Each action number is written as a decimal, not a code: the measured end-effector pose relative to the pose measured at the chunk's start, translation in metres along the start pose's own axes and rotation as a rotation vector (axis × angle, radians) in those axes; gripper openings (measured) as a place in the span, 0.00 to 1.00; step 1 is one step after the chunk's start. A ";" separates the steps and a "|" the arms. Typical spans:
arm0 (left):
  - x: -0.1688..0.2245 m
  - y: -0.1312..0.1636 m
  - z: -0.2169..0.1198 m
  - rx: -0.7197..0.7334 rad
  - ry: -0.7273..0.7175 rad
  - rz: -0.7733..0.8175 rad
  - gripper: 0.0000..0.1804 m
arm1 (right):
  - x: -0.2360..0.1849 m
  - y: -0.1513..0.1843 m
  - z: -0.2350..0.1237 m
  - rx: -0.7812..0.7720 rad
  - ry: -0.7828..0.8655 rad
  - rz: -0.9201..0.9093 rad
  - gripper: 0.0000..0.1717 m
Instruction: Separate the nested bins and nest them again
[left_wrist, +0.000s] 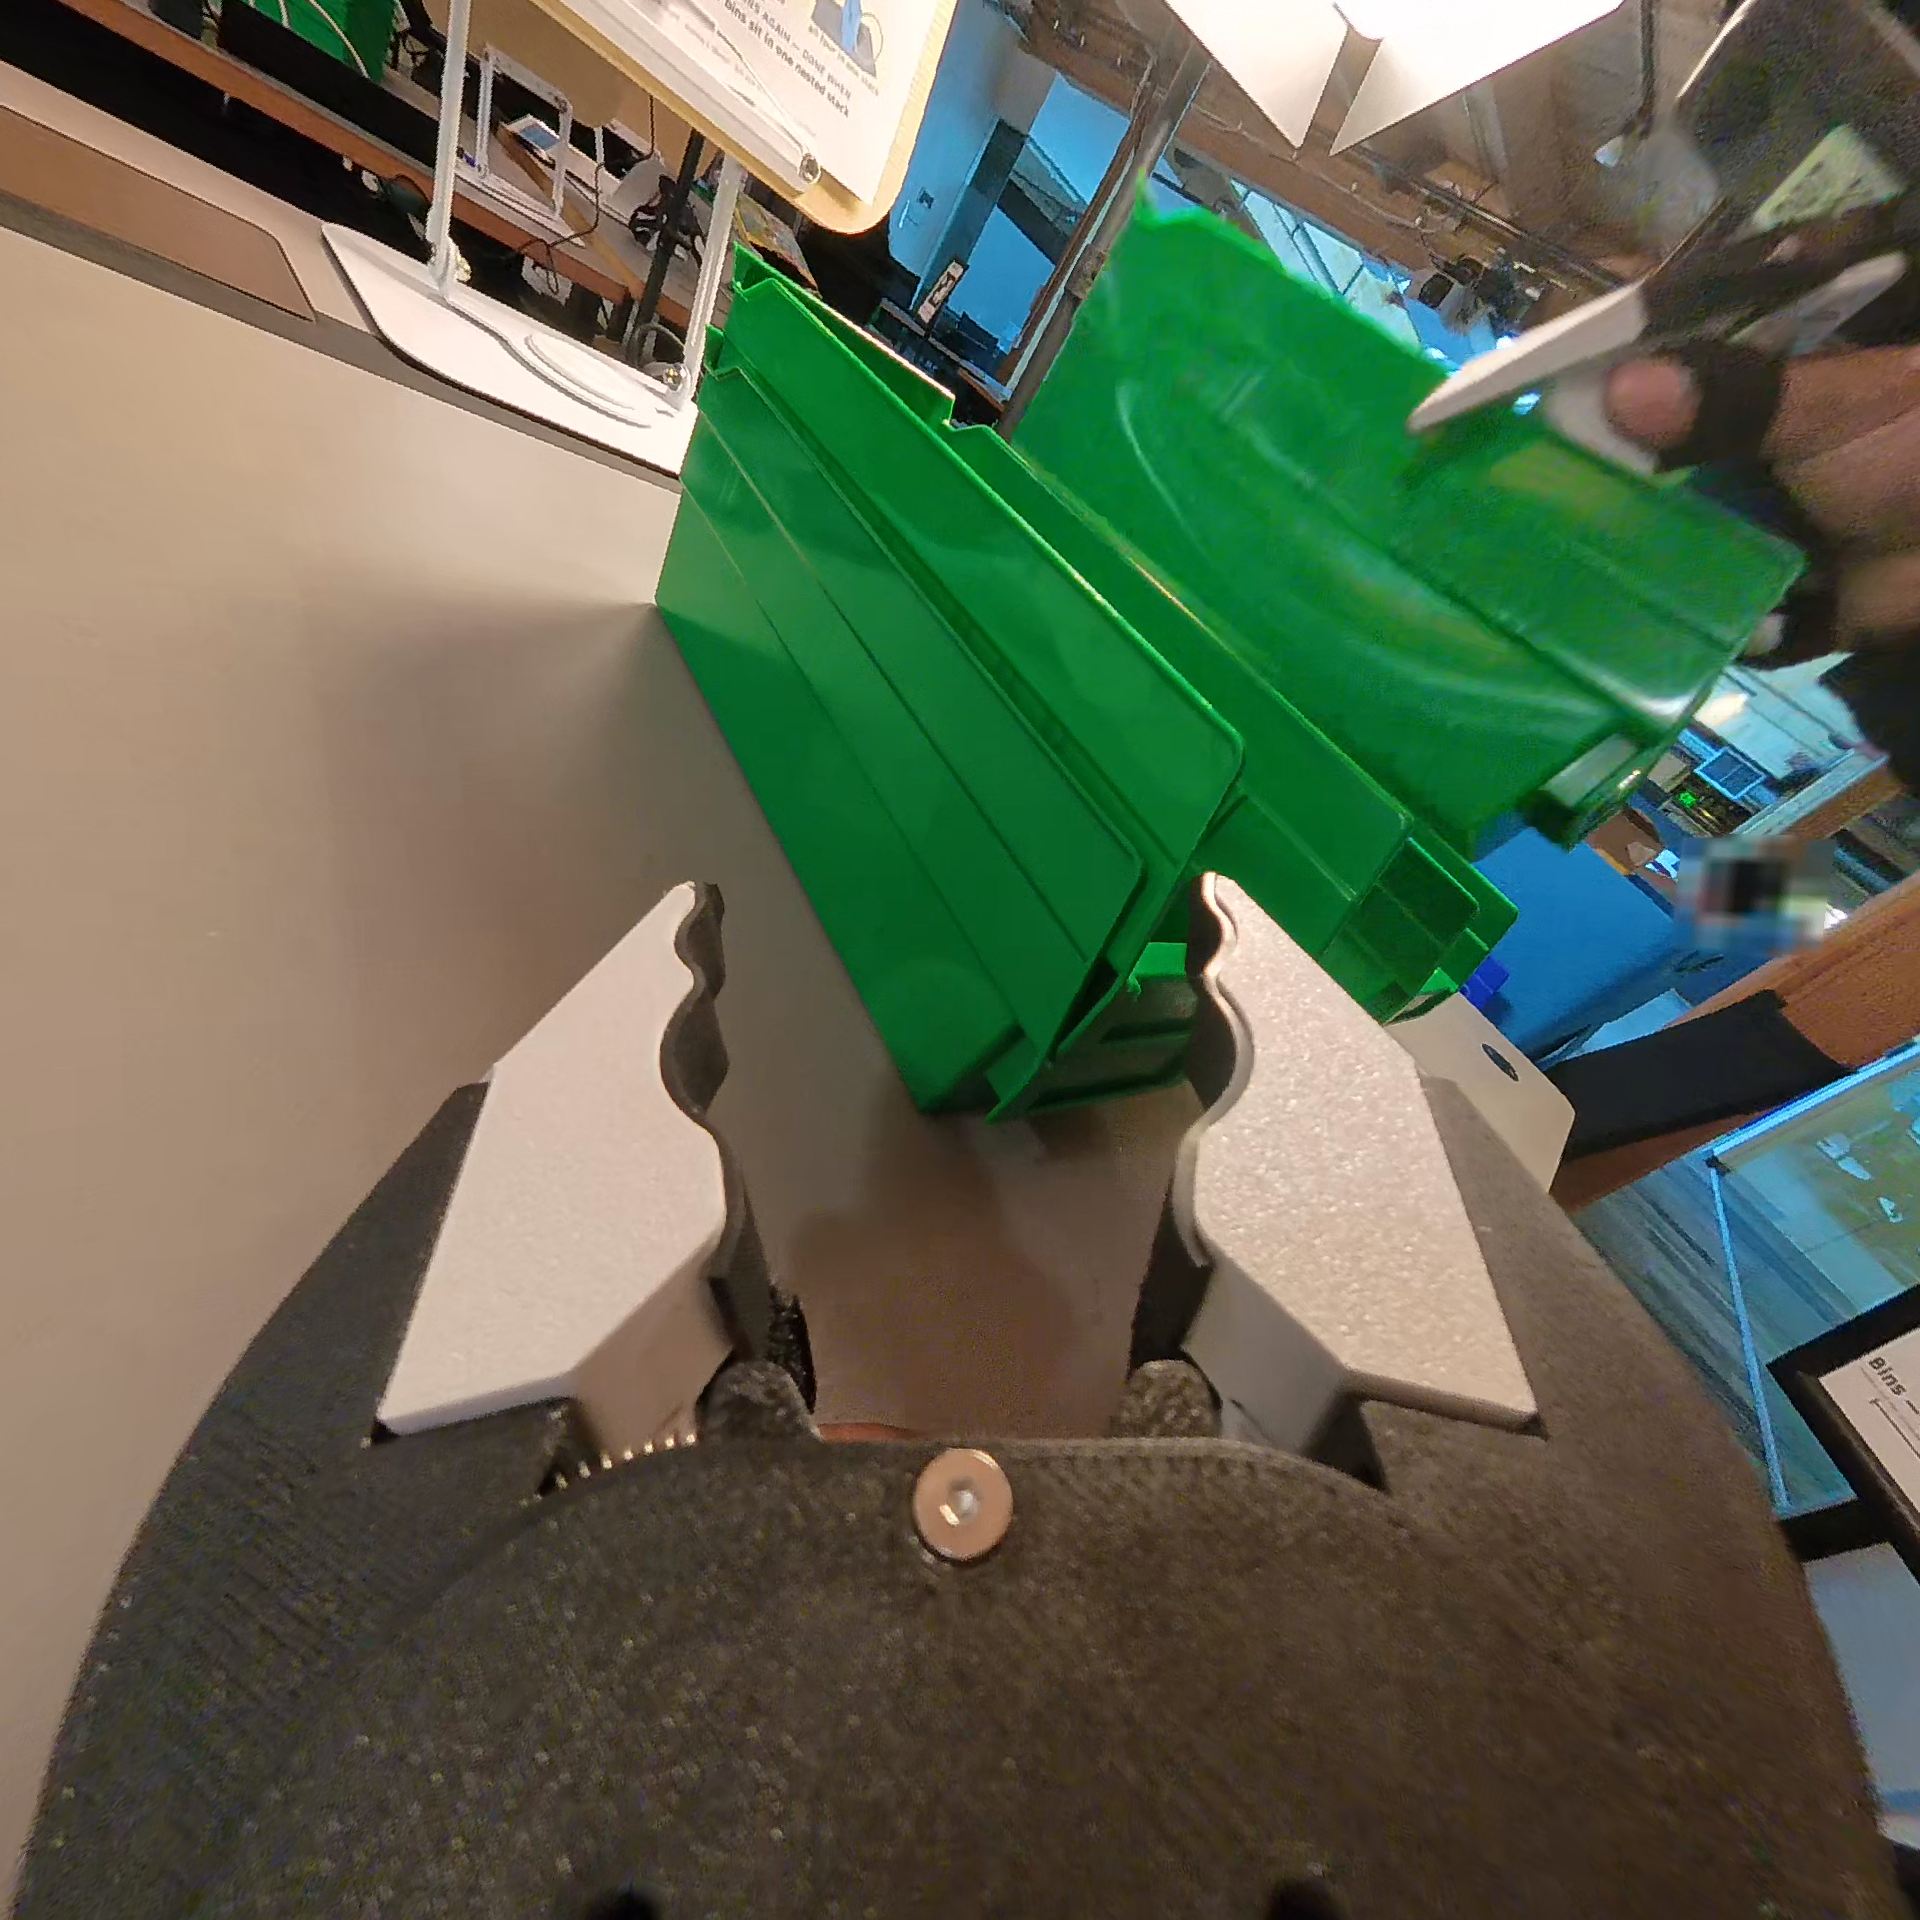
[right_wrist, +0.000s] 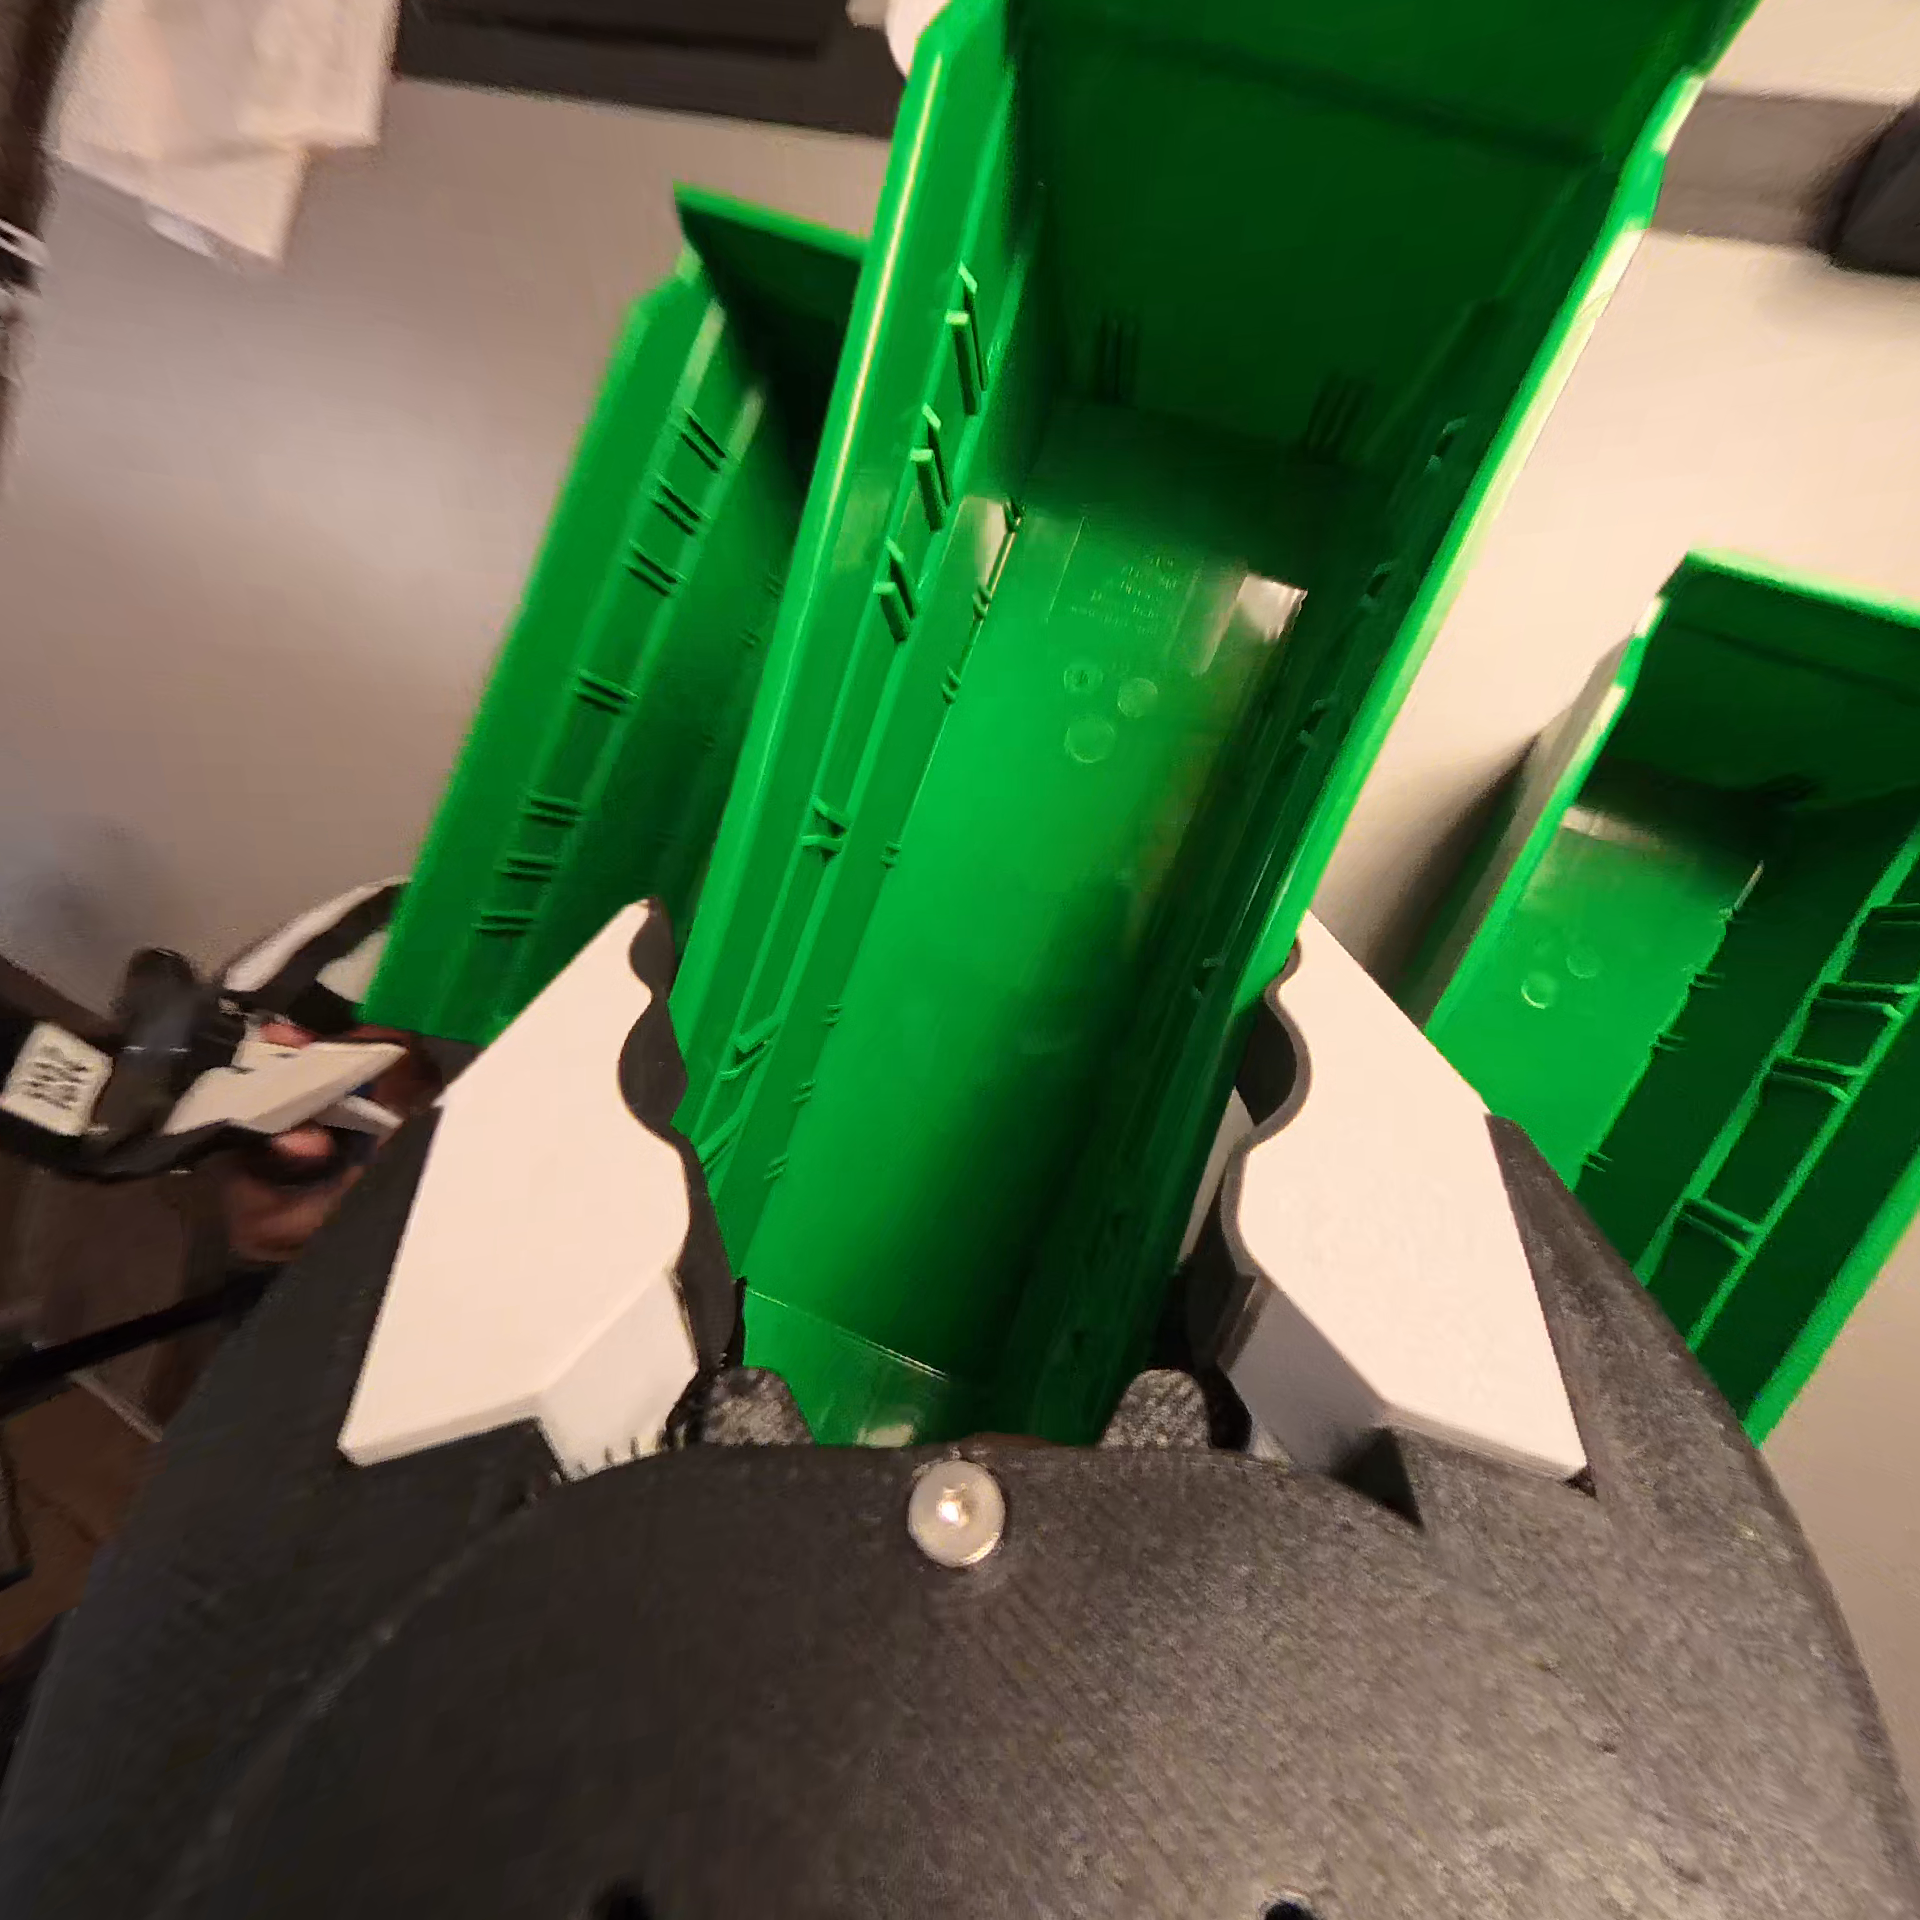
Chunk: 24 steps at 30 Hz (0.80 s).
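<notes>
Standing on the grey table (left_wrist: 260, 727), nested green bins (left_wrist: 883, 748) with the left gripper (left_wrist: 956, 997) spread wide around their near corner, not clamping | lifted green bin (right_wrist: 1039, 831) clamped across its width by the right gripper (right_wrist: 966, 1039) | third green bin (right_wrist: 1714, 987) resting apart at right

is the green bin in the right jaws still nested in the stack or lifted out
Lifted out. The green bin sits between the right gripper's jaws, clear of the nested stack on the table; it looks empty.
</notes>
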<state>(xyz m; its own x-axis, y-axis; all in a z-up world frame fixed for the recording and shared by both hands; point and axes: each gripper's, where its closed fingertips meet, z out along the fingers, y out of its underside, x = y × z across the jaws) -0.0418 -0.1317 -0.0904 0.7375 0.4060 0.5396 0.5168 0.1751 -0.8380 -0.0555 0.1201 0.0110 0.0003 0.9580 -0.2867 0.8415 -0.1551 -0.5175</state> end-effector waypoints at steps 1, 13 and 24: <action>0.000 0.000 0.000 0.001 0.000 -0.001 0.49 | -0.009 -0.007 -0.007 0.025 -0.020 0.007 0.64; 0.003 -0.004 -0.007 0.040 0.008 0.004 0.47 | -0.133 -0.038 0.009 0.123 -0.197 0.121 0.66; 0.004 -0.005 -0.009 0.051 0.019 -0.004 0.47 | -0.128 -0.025 0.049 0.090 0.047 0.090 0.68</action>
<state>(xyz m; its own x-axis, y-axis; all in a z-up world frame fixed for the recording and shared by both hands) -0.0379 -0.1391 -0.0833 0.7436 0.3882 0.5444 0.4977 0.2224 -0.8384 -0.1031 -0.0101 0.0214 0.1005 0.9491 -0.2984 0.7850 -0.2599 -0.5623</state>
